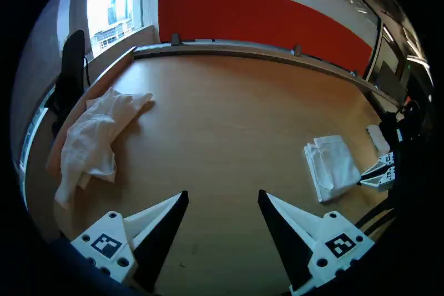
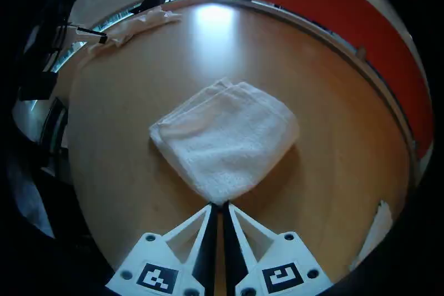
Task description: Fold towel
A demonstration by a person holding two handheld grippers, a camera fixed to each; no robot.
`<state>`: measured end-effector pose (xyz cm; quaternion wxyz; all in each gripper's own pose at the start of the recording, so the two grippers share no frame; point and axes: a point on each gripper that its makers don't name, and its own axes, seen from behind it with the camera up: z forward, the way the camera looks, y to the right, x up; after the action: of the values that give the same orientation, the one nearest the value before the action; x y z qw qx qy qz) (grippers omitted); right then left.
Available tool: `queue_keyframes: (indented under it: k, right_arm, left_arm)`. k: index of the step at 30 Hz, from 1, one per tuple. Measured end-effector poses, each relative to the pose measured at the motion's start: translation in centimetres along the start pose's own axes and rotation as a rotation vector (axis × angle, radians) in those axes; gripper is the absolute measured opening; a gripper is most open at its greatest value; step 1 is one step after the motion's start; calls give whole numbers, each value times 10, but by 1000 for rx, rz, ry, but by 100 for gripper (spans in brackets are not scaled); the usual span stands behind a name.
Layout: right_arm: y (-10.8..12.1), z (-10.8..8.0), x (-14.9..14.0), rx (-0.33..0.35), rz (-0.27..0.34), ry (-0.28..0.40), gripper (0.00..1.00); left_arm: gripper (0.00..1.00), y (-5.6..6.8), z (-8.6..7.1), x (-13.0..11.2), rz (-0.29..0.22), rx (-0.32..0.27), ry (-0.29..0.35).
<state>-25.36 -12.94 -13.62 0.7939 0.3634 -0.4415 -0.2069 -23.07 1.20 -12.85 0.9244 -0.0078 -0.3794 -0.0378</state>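
Worktop [image 1: 222, 113]: wide, wooden. Crumpled towel [image 1: 91, 140] lies well apart from the folded towel [image 2: 225, 140] and is not yet folded. The folded towel is a neat layered square and looks done. Left gripper [image 1: 222, 196]: jaws spread, empty, well apart from the folded towel. Right gripper [image 2: 219, 207]: jaws pressed together at the folded towel's near corner; cannot tell if cloth is caught.

Your left hand-held gripper [image 1: 223, 199], white plastic with black inner faces and a square marker on each finger, is spread wide. Its two fingers are well apart, grip nothing, and point forward and slightly down. Your right hand-held gripper [image 2: 220, 207], of the same white and black make, has its fingers together with only a thin slit between them. The left gripper view shows it far off to the right, held low.
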Motion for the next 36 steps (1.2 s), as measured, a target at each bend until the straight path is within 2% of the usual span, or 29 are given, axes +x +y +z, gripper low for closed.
queue_keyframes:
  k: [6,12,18,24,30,36]
  right_arm:
    - [7,-17,31,-14,-21,58,6]
    - [18,-34,78,-24,-30,130,6]
    - [30,-54,127,-43,-67,194,6]
    - [45,-75,163,-73,-98,239,6]
    - [65,-91,172,-106,-110,246,6]
    - [87,-104,166,-136,-105,237,6]
  left_arm:
    - [93,1,-1,3,4,-4,8]
    - [93,2,-3,8,6,-11,23]
    - [93,3,-7,15,5,-15,40]
    - [93,3,-11,19,5,-16,53]
    - [93,5,-14,24,6,-21,65]
    - [93,7,-14,26,8,-26,69]
